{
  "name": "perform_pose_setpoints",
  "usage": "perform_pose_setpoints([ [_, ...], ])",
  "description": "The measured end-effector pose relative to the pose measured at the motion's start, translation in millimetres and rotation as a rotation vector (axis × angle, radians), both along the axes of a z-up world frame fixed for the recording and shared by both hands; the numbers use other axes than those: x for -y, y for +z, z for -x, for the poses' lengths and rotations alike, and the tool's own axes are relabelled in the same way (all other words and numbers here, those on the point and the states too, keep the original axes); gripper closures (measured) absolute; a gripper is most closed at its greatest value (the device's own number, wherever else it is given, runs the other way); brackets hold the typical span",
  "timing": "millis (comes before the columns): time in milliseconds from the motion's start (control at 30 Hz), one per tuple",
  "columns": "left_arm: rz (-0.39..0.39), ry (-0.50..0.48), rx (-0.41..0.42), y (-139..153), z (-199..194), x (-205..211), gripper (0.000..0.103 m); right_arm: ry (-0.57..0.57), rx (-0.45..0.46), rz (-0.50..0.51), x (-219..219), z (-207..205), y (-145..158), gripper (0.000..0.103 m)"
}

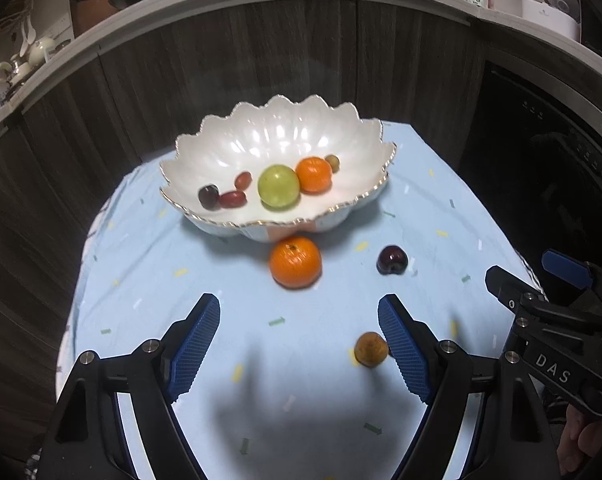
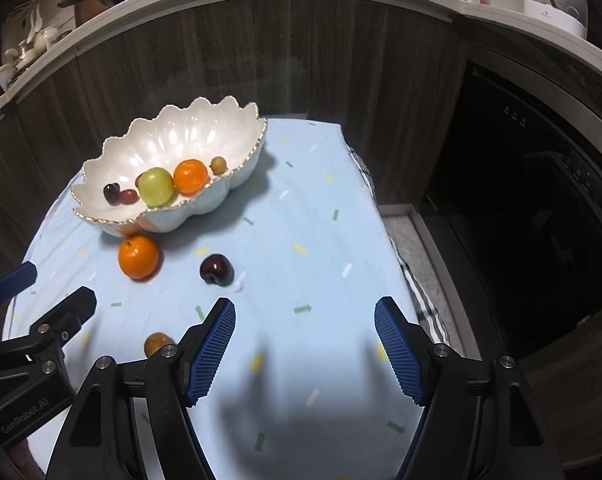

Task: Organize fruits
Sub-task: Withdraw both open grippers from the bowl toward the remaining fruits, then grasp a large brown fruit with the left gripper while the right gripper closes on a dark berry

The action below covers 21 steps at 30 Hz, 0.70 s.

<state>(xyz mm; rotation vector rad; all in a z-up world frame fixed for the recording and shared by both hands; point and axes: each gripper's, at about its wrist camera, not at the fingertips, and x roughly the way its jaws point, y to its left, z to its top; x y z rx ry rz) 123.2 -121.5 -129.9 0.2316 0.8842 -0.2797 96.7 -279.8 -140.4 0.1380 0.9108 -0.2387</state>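
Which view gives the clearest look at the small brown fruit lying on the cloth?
The left wrist view: the small brown fruit shows nearly whole, beside the left tongs' right finger. In the right wrist view, the right tongs' left finger hides part of it.

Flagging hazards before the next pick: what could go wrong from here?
The small brown fruit lies right beside one finger of the open left hand-held gripper; a nudge could roll it. The orange sits close against the bowl, leaving little finger room. The two hand-held grippers work close together.
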Motion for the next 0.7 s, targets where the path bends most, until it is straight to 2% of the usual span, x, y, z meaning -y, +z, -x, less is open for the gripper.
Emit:
perform_pose_setpoints([
  [233,0.012,-0.024,-0.044,-20,6,4,0.024,-0.021,-0.038,-0.008,3,6,-16,0.030],
  [500,0.012,-0.056,-0.088,-37,10,13,0.036,-0.028,-0.052,-0.020,5,7,-21,0.030],
  [700,0.022,-0.072,-0.114,-45,11,18,0.038,-0.025,-0.055,-0.028,7,5,-22,0.030],
])
